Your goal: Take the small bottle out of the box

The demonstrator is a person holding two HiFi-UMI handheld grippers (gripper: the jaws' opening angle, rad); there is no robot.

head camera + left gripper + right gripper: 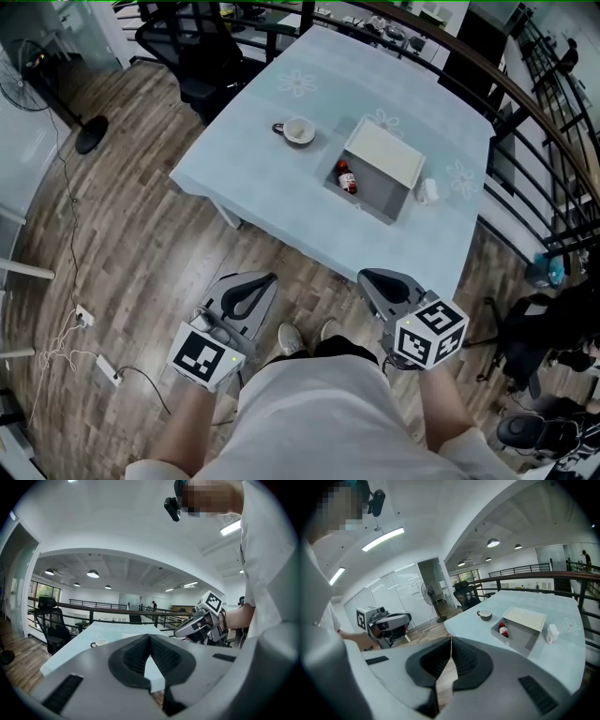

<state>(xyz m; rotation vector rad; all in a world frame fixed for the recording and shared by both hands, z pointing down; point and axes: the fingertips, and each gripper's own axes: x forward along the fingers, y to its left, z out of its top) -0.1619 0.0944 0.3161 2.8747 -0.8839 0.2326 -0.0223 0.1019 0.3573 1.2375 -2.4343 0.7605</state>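
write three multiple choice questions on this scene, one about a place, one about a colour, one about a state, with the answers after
1. Where is the small bottle relative to the box?
A. inside it
B. outside, beside it
C. underneath it

2. What colour is most of the small bottle?
A. green
B. red
C. blue

3. How does the right tool stand?
A. shut and empty
B. wide open
C. shut on the small bottle

Answers:
1 A, the head view shows it within the box's walls.
2 B, its body shows red in the head view and the right gripper view.
3 A, the jaws meet with nothing between them.
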